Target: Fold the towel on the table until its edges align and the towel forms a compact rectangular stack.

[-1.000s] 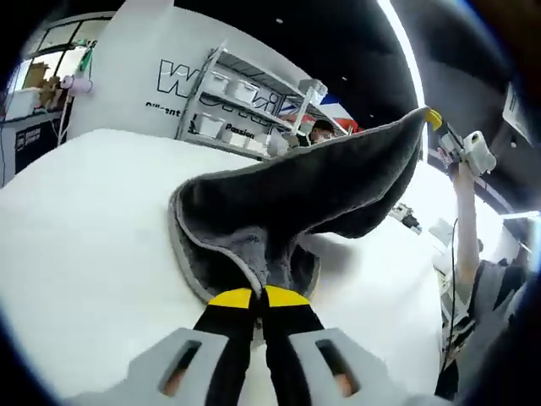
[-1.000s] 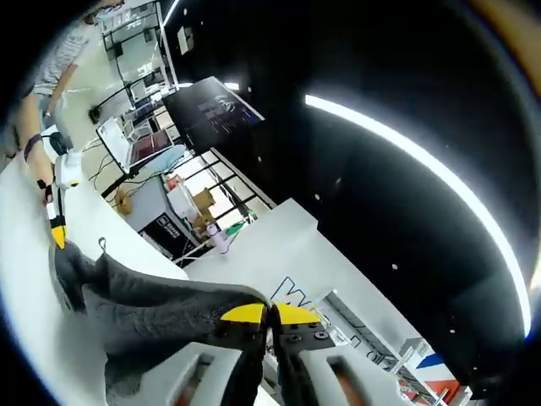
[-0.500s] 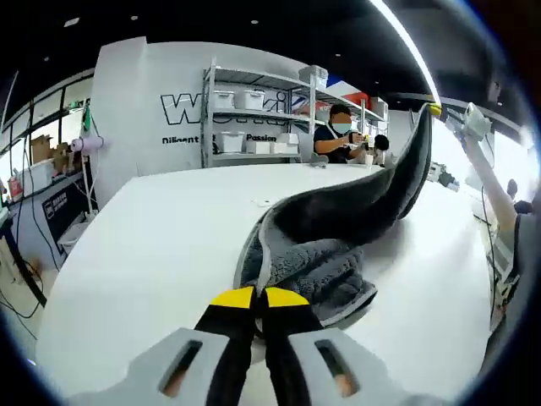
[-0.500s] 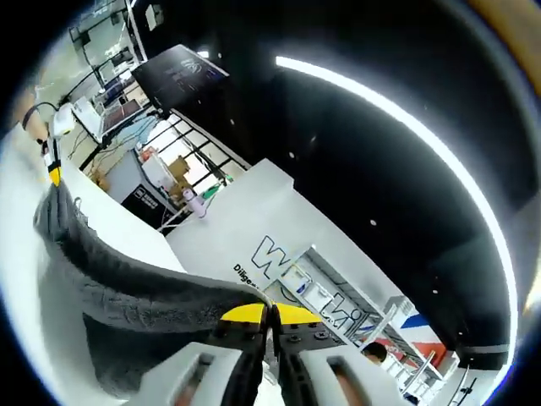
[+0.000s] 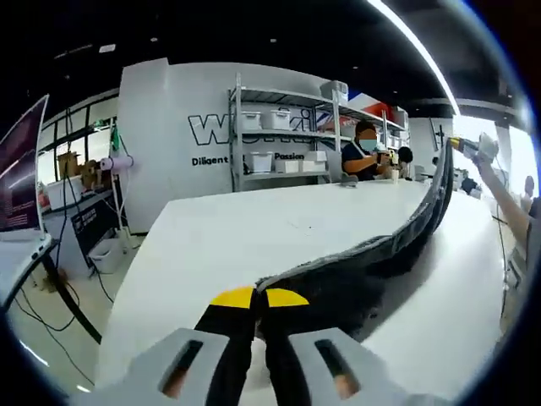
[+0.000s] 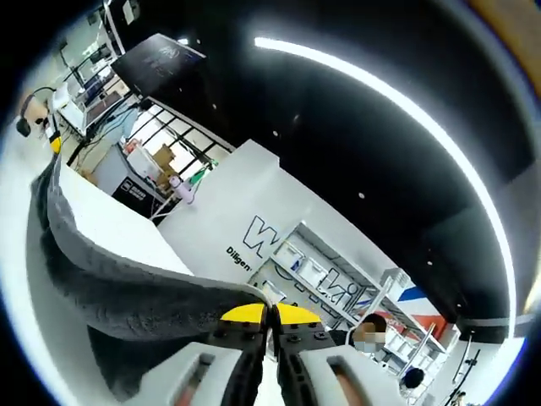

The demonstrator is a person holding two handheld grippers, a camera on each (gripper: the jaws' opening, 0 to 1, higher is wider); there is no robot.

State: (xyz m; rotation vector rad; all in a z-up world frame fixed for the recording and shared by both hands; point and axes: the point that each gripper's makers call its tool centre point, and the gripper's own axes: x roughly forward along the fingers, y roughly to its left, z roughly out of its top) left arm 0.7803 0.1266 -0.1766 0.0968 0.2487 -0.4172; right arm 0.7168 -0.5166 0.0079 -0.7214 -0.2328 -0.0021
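Grey towel [image 5: 397, 241] stretches taut between both clamped claws, left claw [image 5: 258, 298] and right claw [image 6: 269, 315].

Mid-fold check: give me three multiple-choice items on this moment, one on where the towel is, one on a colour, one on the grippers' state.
1. Where is the towel?
A. Flat in a folded stack on the table
B. Stretched between the two grippers above the white table
C. On the shelf rack

2. What colour are the tips of the left gripper?
A. Yellow
B. Red
C. Green

3. How do the left gripper and the right gripper stand?
A. Both open
B. One open, one shut
C. Both shut on the towel's edge

Key: 1 B, the grey towel runs as a taut band from one gripper to the other; 2 A, yellow pads show at the jaw ends; 3 C, each pair of jaws is pinched on fabric.
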